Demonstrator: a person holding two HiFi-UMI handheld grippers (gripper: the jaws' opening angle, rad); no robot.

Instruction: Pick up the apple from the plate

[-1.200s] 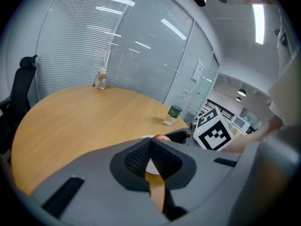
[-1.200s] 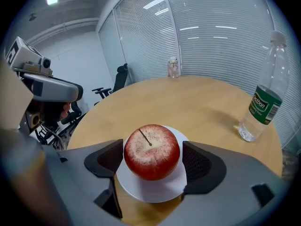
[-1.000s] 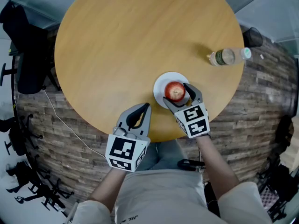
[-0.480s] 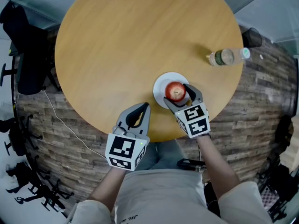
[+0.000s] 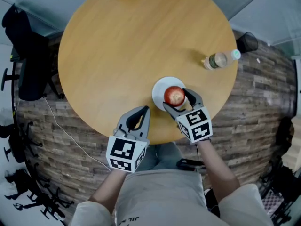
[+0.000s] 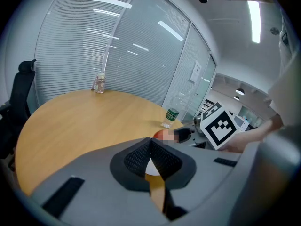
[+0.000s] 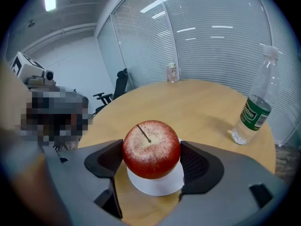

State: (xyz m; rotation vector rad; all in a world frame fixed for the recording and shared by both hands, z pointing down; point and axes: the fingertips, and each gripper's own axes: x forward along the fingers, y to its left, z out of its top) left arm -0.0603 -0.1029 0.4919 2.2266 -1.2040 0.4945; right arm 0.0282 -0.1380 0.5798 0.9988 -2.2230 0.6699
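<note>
Round wooden desk [image 5: 117, 55] in a glass-walled office, with a water bottle [image 5: 214, 60] well apart at the right edge. Compared with a second ago, the apple [image 5: 174, 96] has shifted slightly from the middle of the white plate [image 5: 160, 88] toward its near rim, so the lift appears begun, though clearance cannot be confirmed. The right gripper [image 5: 176, 99] has its fingers [image 7: 195, 161] clamped on the apple's two flanks, directly over the plate; the left gripper [image 5: 142, 111] hangs at the near edge, fingers together and empty.
</note>
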